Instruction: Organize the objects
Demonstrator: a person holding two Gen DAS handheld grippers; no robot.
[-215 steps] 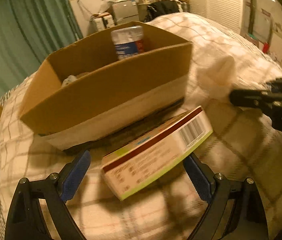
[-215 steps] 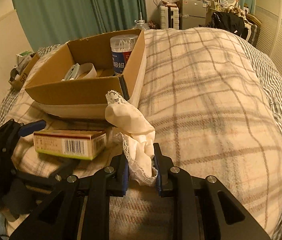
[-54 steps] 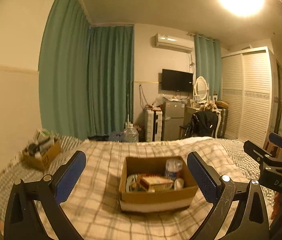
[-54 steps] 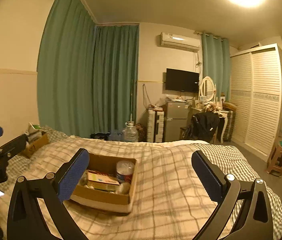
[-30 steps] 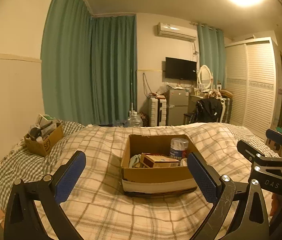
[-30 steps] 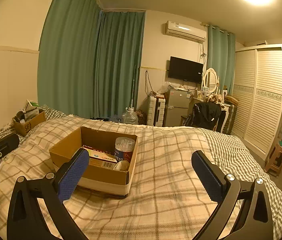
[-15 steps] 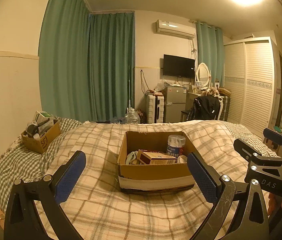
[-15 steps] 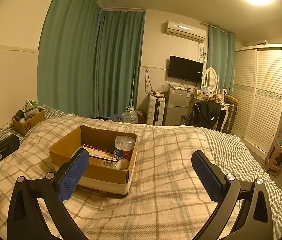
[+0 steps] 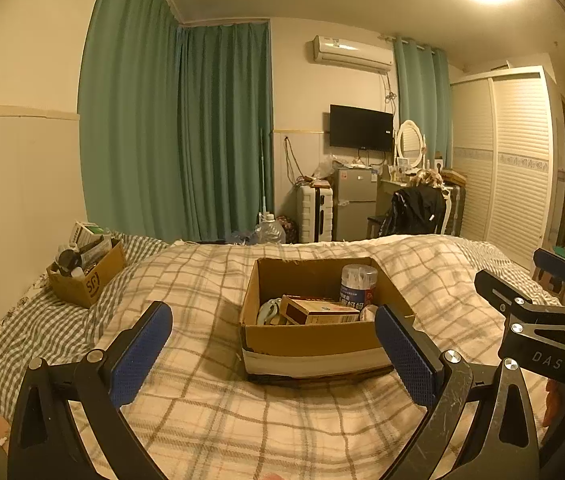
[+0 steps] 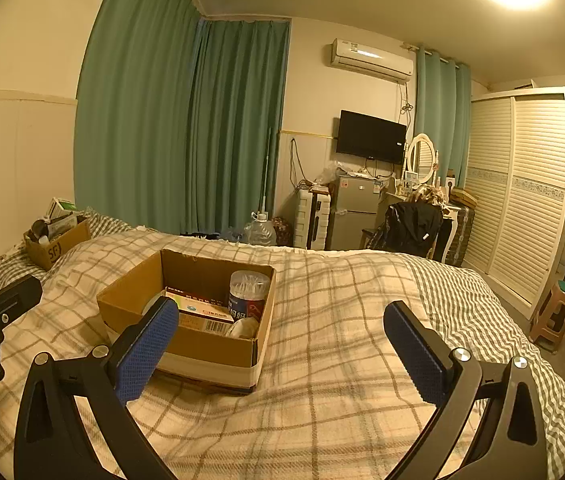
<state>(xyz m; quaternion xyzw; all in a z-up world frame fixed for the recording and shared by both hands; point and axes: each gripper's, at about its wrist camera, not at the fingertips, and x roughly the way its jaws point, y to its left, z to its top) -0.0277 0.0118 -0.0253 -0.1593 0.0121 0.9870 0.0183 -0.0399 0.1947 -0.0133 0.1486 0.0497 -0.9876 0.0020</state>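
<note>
left gripper: jaws wide apart, holding nothing
cardboard box: on plaid blanket, holds carton, jar
right gripper: at right edge

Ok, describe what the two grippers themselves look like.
Both match: the left gripper and right gripper have black angular frames with triangular cut-outs, silver screw heads, and jaws faced with textured blue pads. White lettering "DAS" marks the right gripper's side, seen from the left wrist. No cables show.
</note>
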